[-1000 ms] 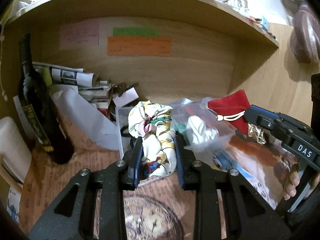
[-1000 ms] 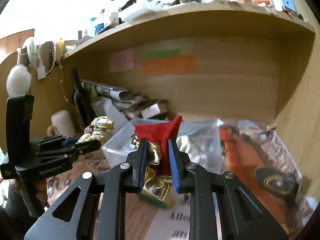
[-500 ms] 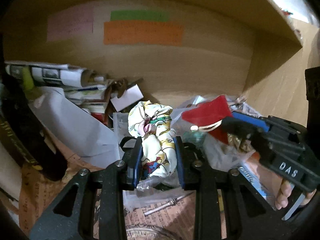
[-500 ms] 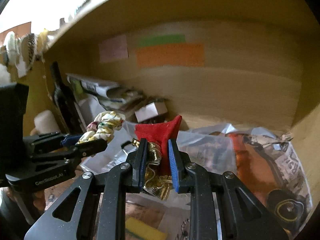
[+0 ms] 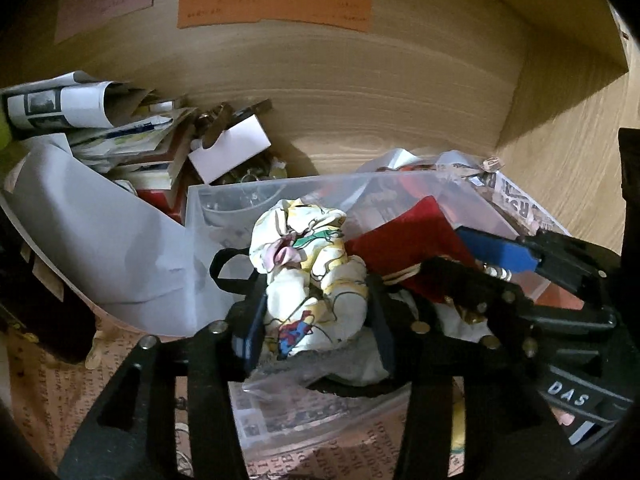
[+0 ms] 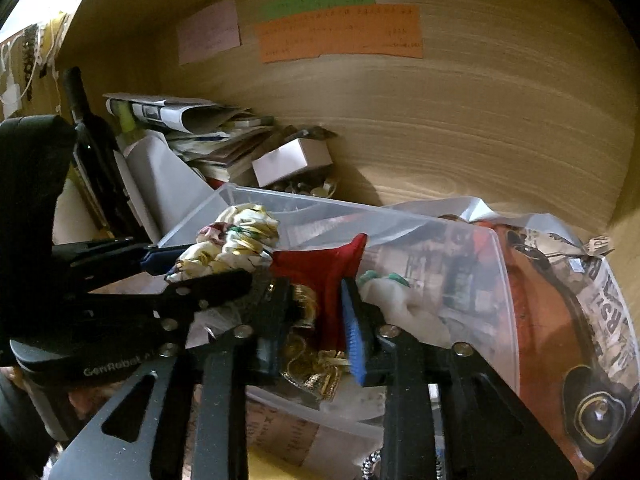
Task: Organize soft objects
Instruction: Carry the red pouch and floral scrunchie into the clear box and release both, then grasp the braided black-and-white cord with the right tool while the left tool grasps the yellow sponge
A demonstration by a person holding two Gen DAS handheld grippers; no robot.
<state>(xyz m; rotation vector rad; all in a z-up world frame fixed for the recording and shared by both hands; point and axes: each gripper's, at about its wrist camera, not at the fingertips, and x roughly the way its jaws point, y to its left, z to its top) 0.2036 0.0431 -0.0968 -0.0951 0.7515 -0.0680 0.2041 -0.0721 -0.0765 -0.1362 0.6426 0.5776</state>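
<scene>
My left gripper (image 5: 316,320) is shut on a crumpled printed cloth (image 5: 312,272) and holds it over the clear plastic bin (image 5: 240,196) in the wooden shelf. It also shows in the right wrist view (image 6: 224,252). My right gripper (image 6: 316,316) is shut on a red pouch (image 6: 324,268) with gold fabric (image 6: 316,372) hanging below, also over the bin (image 6: 400,220). The red pouch (image 5: 404,248) sits right of the cloth in the left wrist view, the two grippers close together. A white soft item (image 6: 400,304) lies in the bin.
A dark bottle (image 6: 92,152) stands at the left. Rolled papers and books (image 5: 100,128) and a small white box (image 6: 288,160) lie behind the bin. A printed plastic bag (image 6: 560,320) fills the right. Coloured notes (image 6: 340,32) stick on the back wall.
Both grippers have moved forward and down into the shelf, bringing the cloth and the red pouch over the clear bin. Both stay shut on their loads.
</scene>
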